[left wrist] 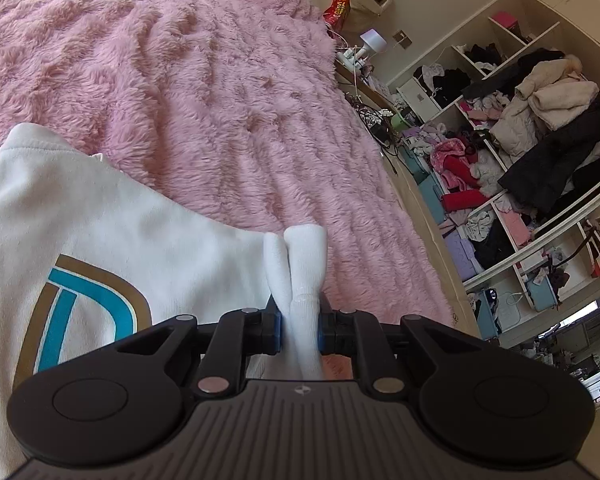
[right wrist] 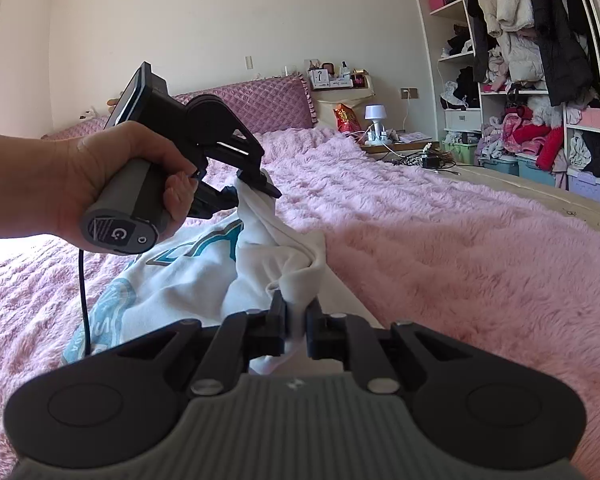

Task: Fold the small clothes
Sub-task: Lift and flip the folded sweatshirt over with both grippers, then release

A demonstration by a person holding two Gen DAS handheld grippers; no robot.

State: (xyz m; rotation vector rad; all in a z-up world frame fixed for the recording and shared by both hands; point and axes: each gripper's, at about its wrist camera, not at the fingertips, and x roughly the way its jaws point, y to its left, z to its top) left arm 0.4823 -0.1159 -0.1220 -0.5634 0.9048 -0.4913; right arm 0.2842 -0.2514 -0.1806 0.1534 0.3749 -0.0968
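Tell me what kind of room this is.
Most likely a bedroom: a bed under a fluffy pink blanket with a quilted purple headboard, an open wardrobe stuffed with coats and clothes, and a small white bedside lamp.

White shirt cut off at left edge; print only partly visible. Shelf clutter too small to ID.

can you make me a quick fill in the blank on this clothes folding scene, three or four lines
1. Both grippers are shut on the same ____ garment with a teal and gold print.
2. The garment lies over a fluffy ____ blanket.
3. In the right wrist view, the left gripper is held by a bare ____.
4. The right gripper pinches a bunched ____ of the cloth.

Missing words: white; pink; hand; edge
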